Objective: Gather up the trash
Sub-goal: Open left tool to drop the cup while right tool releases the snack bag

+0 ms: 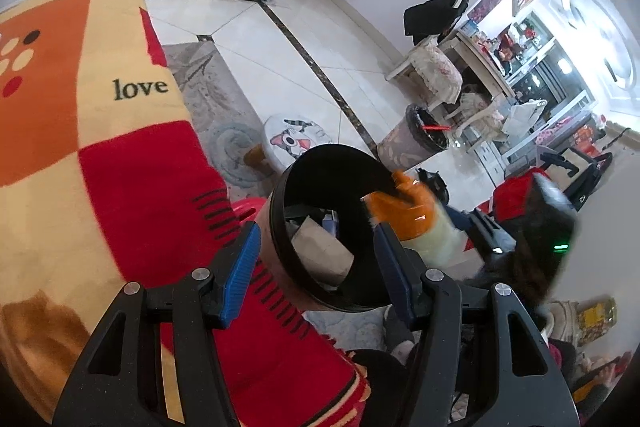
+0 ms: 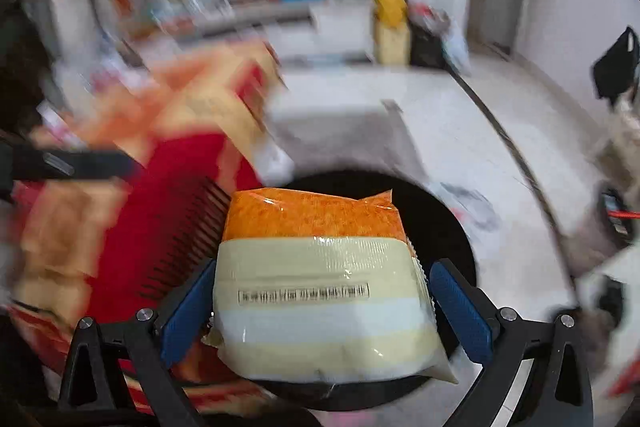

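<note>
Left wrist view: the left claw [image 1: 316, 259] is clenched on the rim wall of the small black bin [image 1: 332, 227], holding its mouth tilted toward the right claw [image 1: 486, 227], evidently to present an easy target; paper scraps already lie inside. Right wrist view: the right claw [image 2: 324, 303] grasps an orange-and-cream packet [image 2: 320, 287] between its pads, poised directly ahead over the bin [image 2: 448, 223] mouth, so release appears the next step.
</note>
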Motion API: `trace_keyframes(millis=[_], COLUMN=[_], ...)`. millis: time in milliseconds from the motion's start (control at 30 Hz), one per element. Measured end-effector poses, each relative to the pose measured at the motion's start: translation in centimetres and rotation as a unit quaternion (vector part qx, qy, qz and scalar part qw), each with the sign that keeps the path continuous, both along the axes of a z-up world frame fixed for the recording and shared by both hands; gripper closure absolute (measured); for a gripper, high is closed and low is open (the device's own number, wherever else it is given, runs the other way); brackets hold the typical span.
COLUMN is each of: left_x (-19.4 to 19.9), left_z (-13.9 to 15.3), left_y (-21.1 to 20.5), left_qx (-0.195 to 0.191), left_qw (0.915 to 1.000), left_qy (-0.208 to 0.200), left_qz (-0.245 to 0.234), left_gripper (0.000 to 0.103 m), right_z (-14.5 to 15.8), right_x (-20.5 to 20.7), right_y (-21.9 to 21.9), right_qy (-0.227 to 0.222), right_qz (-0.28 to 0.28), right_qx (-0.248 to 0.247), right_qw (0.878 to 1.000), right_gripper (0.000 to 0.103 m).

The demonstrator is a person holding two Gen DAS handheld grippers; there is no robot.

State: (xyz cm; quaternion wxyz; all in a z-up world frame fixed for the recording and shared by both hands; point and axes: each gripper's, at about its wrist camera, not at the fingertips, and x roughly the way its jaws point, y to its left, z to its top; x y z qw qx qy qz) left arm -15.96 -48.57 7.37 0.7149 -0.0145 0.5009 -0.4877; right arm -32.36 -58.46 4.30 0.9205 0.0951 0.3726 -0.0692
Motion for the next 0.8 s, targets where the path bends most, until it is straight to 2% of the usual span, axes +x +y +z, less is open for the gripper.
trace_keyframes(millis=[33,67,133,167,233,267,300,367,400,533,667,733,800], left_x=[0.1,0.2,0.3,0.2,0.1,0.2,0.2,0.1,0.0,0.0,0.2,0.3,0.5], left_z=[-0.2,-0.4,-0.5,-0.4,-0.5,-0.7,-0.8,-0.7,-0.7,-0.8,-1.0,-1.1,-1.2], left_y=[-0.1,-0.1,0.1,0.3,0.5,0.4,0.4,0.5,0.6,0.7,1.0,0.8,1.0], left_qx=[0.003,0.006,0.003,0.002,0.006,0.008,0.009,0.005,0.005,0.006,0.004,0.006,0.006], left_qw=[1.0,1.0,0.9999,1.0,1.0,0.9999,0.9999,0.9999,0.9999,0.9999,0.9998,0.9998,0.9998], left_qy=[0.003,0.008,0.012,0.009,0.006,0.01,0.014,0.014,0.012,0.014,0.018,0.019,0.02], left_qz=[0.0,0.0,0.001,0.002,0.003,0.002,0.002,0.001,0.001,-0.002,0.0,0.001,0.003], left_gripper=[0.045,0.045,0.045,0.045,0.045,0.045,0.045,0.045,0.045,0.045,0.045,0.045,0.045], right_z=[0.2,-0.5,-2.1,-2.1,-1.8,-1.8,-2.1,-2.7,-2.9,-3.5,-3.2,-2.2,-1.4], right_x=[-0.3,0.2,1.6,1.8,1.3,1.3,1.4,2.0,2.1,2.3,2.5,2.0,1.1], right_y=[-0.2,-0.3,-0.4,-0.6,-1.5,-1.8,-1.9,-1.5,-1.4,-1.7,-0.9,-0.8,-1.2], right_qy=[-0.011,0.013,0.102,0.106,0.081,0.076,0.08,0.115,0.119,0.107,0.094,0.058,0.009], right_qz=[0.003,0.001,0.0,0.007,0.01,0.009,0.008,0.004,0.008,0.029,0.018,0.012,0.004], right_qx=[0.005,-0.009,-0.04,-0.019,0.058,0.072,0.065,0.03,0.033,0.106,0.068,0.067,0.095], right_qw=[1.0,1.0,0.994,0.994,0.995,0.994,0.995,0.993,0.992,0.988,0.993,0.996,0.995], right_gripper=[0.0,0.0,0.0,0.0,0.0,0.0,0.0,0.0,0.0,0.0,0.0,0.0,0.0])
